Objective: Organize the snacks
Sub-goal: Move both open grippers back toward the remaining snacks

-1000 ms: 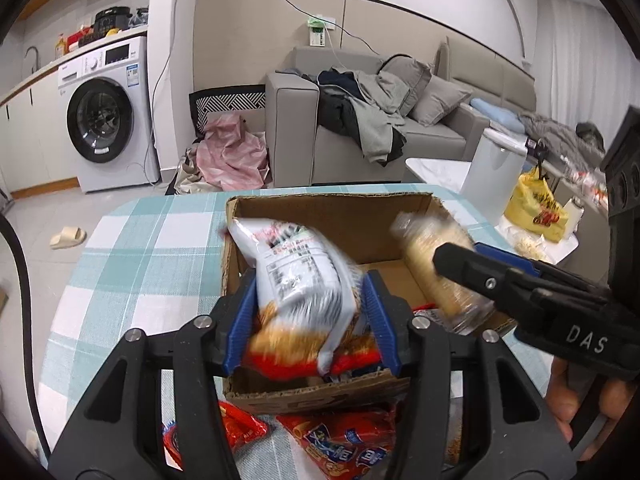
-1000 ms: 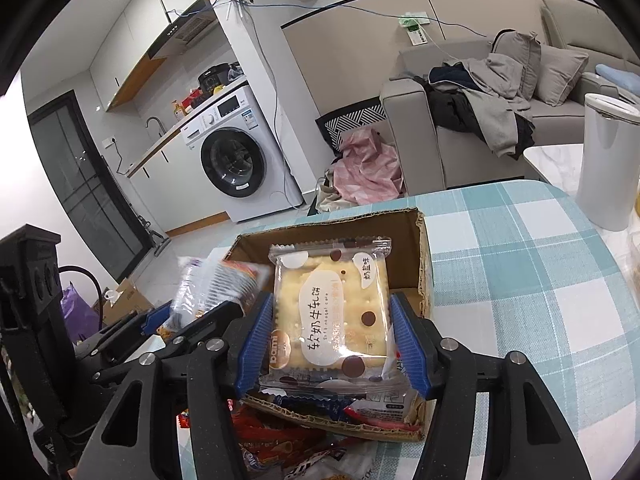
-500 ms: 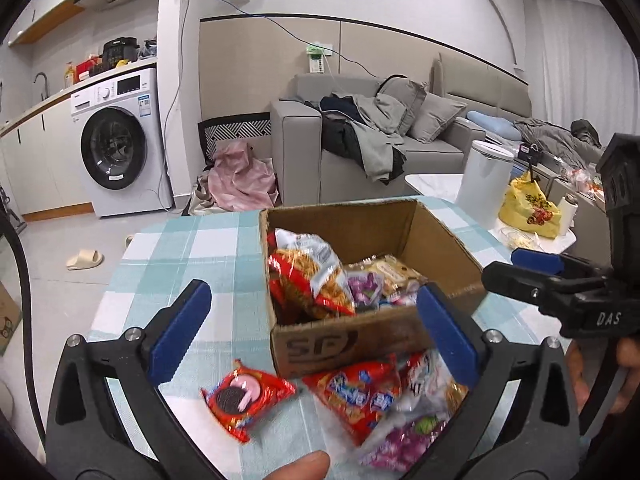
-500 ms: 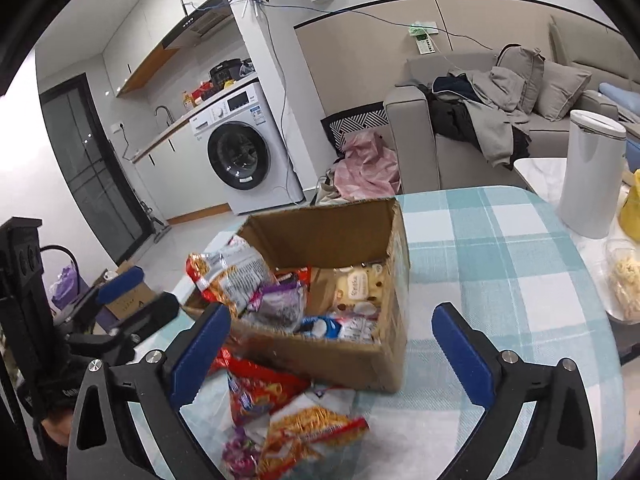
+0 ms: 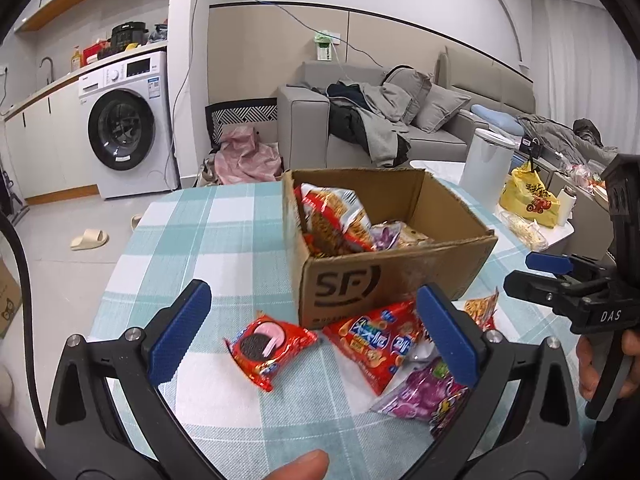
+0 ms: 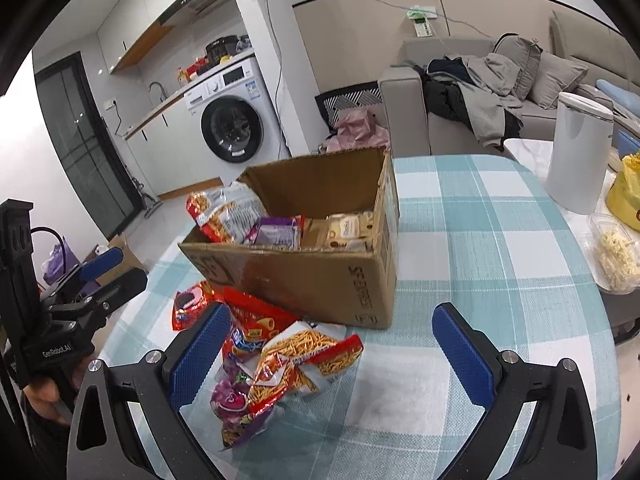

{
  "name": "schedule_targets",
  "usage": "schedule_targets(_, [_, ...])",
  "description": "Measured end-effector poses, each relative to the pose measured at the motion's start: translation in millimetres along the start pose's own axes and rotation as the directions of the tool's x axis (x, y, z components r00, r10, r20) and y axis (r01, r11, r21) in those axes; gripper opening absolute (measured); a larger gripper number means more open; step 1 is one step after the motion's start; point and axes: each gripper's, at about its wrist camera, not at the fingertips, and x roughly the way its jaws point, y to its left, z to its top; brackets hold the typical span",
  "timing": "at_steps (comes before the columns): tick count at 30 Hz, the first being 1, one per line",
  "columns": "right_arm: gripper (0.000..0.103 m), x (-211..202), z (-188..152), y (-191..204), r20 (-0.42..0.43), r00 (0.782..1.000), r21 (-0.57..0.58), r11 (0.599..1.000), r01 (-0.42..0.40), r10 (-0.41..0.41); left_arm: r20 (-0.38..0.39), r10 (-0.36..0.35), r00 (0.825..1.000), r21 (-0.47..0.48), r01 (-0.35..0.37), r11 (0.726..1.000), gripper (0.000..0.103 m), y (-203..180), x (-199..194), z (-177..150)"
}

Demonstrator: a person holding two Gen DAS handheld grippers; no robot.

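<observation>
The cardboard box (image 5: 384,280) near the counter's (image 5: 192,240) middle holds a noodle-snack bag (image 5: 332,216), a purple packet (image 6: 278,232) and crackers (image 6: 348,230) — partly hidden by its wall. Loose packets (image 5: 376,344) lie before it. Left gripper (image 5: 312,336) and right gripper (image 6: 332,348) — fingers wide, holding nothing.

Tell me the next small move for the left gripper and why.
Probably lower the left gripper onto the red cookie packet and close. Its jaws are open and empty, the packet lies flat on the tablecloth between them, apart from the pile, and the cardboard box just behind has room.
</observation>
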Motion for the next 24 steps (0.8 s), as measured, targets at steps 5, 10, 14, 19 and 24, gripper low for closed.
schedule_targets(5, [0.103,5,-3,4,-0.022,1.0,-0.014,1.0,-0.005,0.005,-0.023,0.037,0.999,-0.002,-0.037,0.999,0.103,5,10,3])
schedule_targets(10, [0.103,9,-1,-1,-0.035,0.999,0.013,1.0,-0.007,0.007,-0.053,0.035,0.998,-0.001,-0.035,0.999,0.103,7,21,3])
schedule_targets(14, [0.103,15,-3,-3,-0.058,0.998,0.012,1.0,0.003,-0.002,-0.077,0.034,0.997,-0.003,-0.034,0.999,0.103,8,30,1])
schedule_targets(19, [0.103,28,-9,-2,-0.099,0.995,0.02,1.0,0.009,-0.007,-0.101,0.037,0.994,-0.01,-0.038,0.999,0.103,11,40,-2])
schedule_targets(24, [0.103,42,-15,-2,-0.134,0.991,0.037,0.999,-0.004,0.009,-0.122,0.032,0.992,-0.023,-0.035,0.999,0.103,16,48,-5])
